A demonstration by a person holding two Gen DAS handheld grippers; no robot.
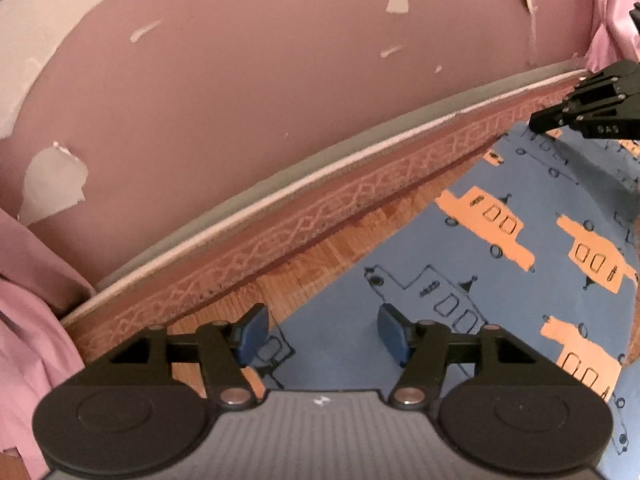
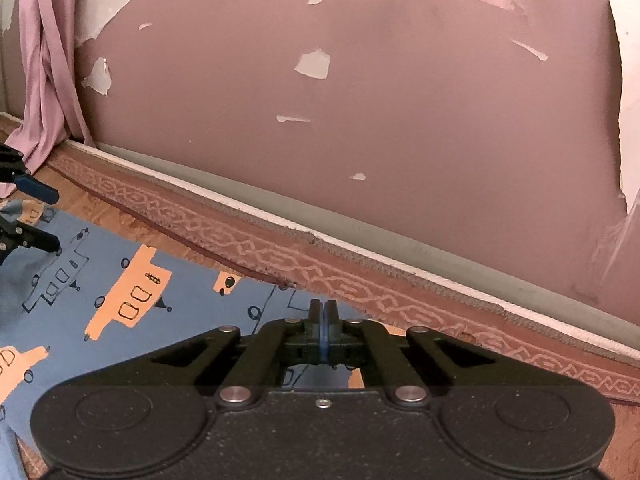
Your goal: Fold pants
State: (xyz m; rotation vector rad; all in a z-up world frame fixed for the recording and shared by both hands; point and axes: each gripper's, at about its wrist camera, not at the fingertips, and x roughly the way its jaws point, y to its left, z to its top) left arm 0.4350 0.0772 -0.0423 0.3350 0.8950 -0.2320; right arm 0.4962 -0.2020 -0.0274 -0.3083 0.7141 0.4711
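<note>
Pants (image 1: 500,280) under both | L fingers (image 1: 256,330) apart | R fingers (image 2: 318,316) together, grip unclear

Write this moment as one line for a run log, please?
task: fold pants | left gripper: open, over pants edge | right gripper: shut, whether it pinches cloth unclear | pants: flat on wooden floor by wall

The wall (image 2: 400,100) blocks the far side, close behind the pants (image 1: 500,272). A curtain (image 2: 48,60) hangs at the corner.
</note>
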